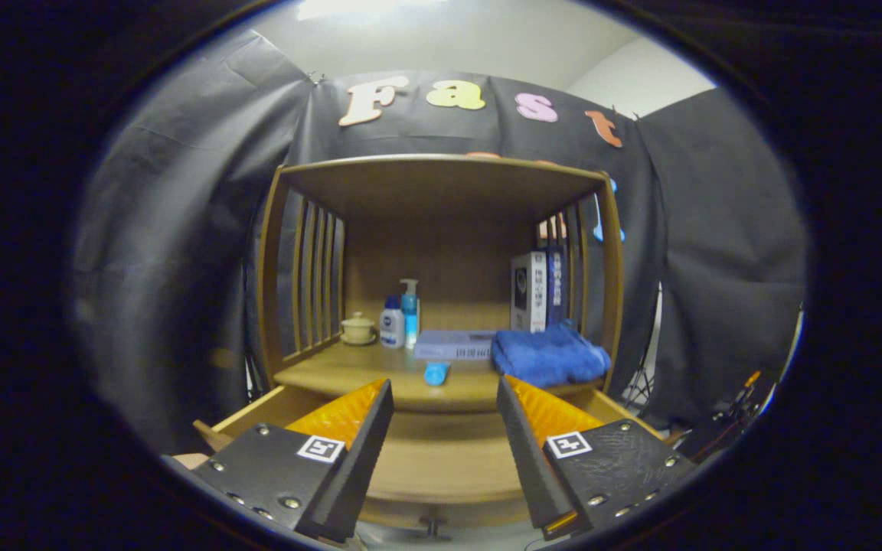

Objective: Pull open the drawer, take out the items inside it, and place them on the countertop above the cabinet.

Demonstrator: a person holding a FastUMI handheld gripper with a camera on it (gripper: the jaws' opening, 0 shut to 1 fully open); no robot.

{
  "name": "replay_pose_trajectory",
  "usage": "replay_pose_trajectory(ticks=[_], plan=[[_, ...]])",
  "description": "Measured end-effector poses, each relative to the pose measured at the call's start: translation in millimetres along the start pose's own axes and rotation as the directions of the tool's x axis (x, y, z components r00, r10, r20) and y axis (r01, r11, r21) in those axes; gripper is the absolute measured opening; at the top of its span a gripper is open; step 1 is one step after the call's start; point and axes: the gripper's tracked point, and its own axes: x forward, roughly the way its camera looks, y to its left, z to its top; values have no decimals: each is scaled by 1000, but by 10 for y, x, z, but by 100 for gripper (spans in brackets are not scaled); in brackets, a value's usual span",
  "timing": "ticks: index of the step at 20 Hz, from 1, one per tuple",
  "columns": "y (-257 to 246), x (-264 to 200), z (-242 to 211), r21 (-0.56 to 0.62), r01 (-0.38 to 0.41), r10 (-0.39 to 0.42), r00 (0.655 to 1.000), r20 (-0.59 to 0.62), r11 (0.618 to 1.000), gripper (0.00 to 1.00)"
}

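Below the claw (pixel 445 398) lies the pulled-out drawer (pixel 441 467), its wooden floor bare between the two fingers, which stand apart and hold nothing. A small knob shows at the drawer's front, under the fingers. Beyond the fingertips sits the countertop (pixel 334 375) of the cabinet (pixel 441 176), a wooden alcove with slatted sides and a flat top.

Just ahead of the fingertips, near the countertop's front edge, rests a small blue item (pixel 436 373); its long axis runs roughly front to back, pointing from the claw toward the cabinet's rear. Right of it lies a folded blue towel (pixel 548 356), its front edge close to the right finger's tip. Behind the blue item lies a flat box (pixel 454 344), its long side running left to right. Farther back on the left stand a white bottle (pixel 392 323) and a blue pump bottle (pixel 409 310), both upright and just beside each other, with a small lidded cup (pixel 357 328) to their left. At the rear right upright boxes (pixel 537 291) lean near the slats.
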Motion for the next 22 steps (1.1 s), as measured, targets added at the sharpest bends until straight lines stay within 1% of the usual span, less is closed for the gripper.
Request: replay_pose_trajectory(ticks=[3,6,10,13,15,16,17,22], plan=[[19,-212,-369,9,4,-3,998,-57,1000,81],[29,-359,-595,6,13,-12,995,-96,1000,81],[27,-270,-849,10,23,-21,990,-142,1000,81],[14,-243,-942,15,26,-23,985,-168,1000,81],[28,-234,-1003,19,22,-19,982,-187,1000,86],[12,-251,-941,18,23,-20,986,-166,1000,88],[25,-224,-994,14,21,-18,984,-178,1000,89],[-7,-176,-958,23,12,-7,982,-189,1000,89]])
